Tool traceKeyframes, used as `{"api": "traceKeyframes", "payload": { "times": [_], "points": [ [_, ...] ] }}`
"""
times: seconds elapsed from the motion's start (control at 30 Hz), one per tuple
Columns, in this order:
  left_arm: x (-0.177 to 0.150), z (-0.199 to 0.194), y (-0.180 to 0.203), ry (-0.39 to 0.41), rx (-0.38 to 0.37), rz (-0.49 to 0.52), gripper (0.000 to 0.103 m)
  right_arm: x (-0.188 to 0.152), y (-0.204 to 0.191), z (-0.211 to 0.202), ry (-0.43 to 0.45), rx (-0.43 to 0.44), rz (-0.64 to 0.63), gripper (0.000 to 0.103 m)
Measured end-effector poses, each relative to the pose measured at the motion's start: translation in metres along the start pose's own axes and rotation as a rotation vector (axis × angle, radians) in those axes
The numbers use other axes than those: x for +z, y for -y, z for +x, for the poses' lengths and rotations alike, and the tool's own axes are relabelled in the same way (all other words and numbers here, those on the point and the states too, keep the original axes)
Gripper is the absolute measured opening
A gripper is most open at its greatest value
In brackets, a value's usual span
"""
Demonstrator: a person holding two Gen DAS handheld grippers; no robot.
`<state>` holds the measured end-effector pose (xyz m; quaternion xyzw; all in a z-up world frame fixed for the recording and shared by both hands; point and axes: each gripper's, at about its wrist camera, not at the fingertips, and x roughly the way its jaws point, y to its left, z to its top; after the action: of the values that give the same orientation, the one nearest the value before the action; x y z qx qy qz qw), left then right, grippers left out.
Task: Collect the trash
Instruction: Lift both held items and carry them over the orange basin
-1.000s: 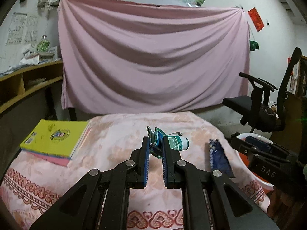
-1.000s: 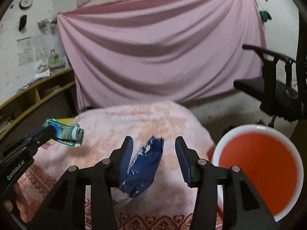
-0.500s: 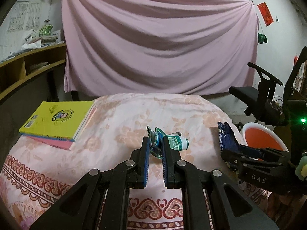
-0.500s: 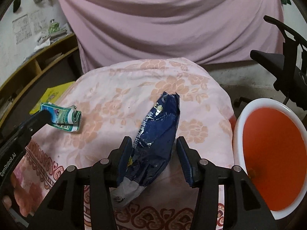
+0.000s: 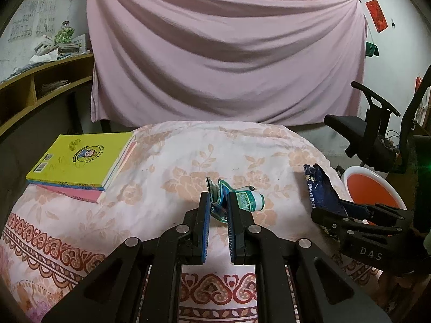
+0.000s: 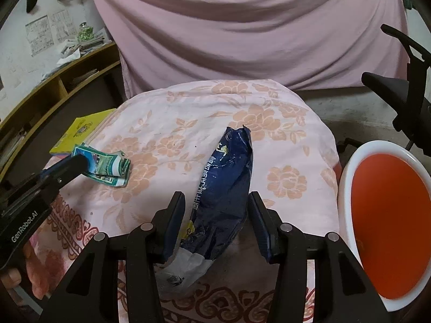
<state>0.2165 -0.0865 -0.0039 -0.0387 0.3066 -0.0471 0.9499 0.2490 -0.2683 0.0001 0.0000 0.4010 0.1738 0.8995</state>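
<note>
now left gripper point(image 5: 217, 197) pinching crumpled green wrapper point(image 5: 237, 199), right gripper point(image 6: 216, 210) half-spread w/ blue bag point(image 6: 229, 177) between

We are looking at a tablecloth point(image 6: 167, 113) showing pale pink with peach roses and a dark red heart border. A crumpled wrapper point(image 5: 243, 200) is showing green, teal and white; a long snack bag point(image 6: 226, 185) is gleaming dark blue with white lettering and a white end. The top book point(image 5: 80, 158) is glowing yellow-green over a pink one. A basin point(image 6: 347, 177) is showing a white rim and orange inside. The hanging sheet point(image 5: 215, 62) is showing dusty pink.
</note>
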Motion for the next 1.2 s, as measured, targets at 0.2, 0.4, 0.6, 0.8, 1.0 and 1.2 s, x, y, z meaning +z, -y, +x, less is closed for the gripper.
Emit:
{"api": "traceKeyframes", "payload": {
  "times": [0.2,0.4,0.6,0.8,1.0,1.2],
  "points": [
    [0.0,0.0,0.001,0.0,0.001,0.0,0.009,-0.001,-0.007,0.003,-0.021,-0.019,-0.034,0.049],
    [-0.001,0.0,0.001,0.0,0.001,0.001,0.009,-0.003,-0.018,0.007,-0.041,-0.077,-0.102,0.048],
    [-0.003,-0.003,0.001,0.017,-0.004,0.004,0.009,-0.004,-0.015,0.004,-0.02,-0.05,-0.098,0.018],
    [-0.003,-0.01,0.007,0.052,-0.009,0.023,0.009,-0.003,-0.002,-0.013,0.07,0.031,-0.022,0.018],
    [0.003,-0.022,0.017,0.124,-0.025,0.036,0.009,0.001,0.003,-0.049,0.282,0.062,0.012,0.018],
    [0.018,-0.042,0.039,0.252,-0.058,0.074,0.009,-0.001,0.011,-0.096,0.539,0.023,0.007,0.018]
  ]
}}
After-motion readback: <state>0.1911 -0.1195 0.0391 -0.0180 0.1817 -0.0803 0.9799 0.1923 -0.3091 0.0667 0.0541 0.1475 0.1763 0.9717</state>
